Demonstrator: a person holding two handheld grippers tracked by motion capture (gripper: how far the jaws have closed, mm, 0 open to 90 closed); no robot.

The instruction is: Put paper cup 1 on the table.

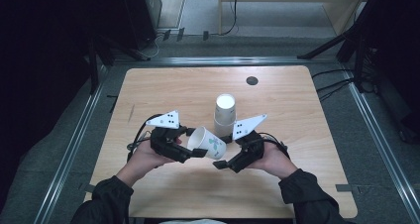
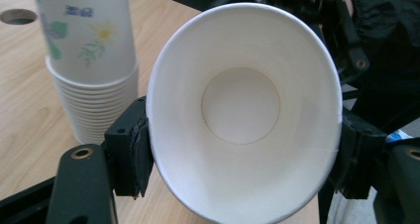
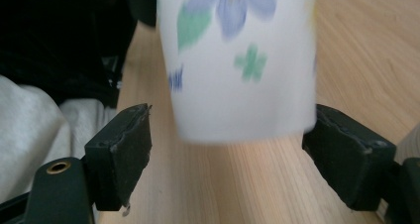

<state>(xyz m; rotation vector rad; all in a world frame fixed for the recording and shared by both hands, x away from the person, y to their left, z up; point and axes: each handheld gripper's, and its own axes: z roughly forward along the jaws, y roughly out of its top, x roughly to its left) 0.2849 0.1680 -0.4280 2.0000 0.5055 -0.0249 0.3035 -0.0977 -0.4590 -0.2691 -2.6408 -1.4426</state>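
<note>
A white paper cup (image 1: 208,142) with a flower print lies on its side in the air between my two grippers, above the table's near half. My left gripper (image 1: 194,142) is shut on it near the rim. In the left gripper view both pads press the cup's (image 2: 242,110) sides and squeeze its mouth into an oval around the left gripper (image 2: 245,154). My right gripper (image 1: 224,151) stands open around the cup's base. In the right gripper view the cup (image 3: 237,60) hangs between the right gripper's (image 3: 235,152) pads, with a gap at the left pad.
A stack of several matching cups (image 1: 224,112) stands upside down just behind the held cup, close to both grippers, and appears as the stack (image 2: 91,60) in the left gripper view. The wooden table (image 1: 163,90) has a round cable hole (image 1: 252,80) at the back.
</note>
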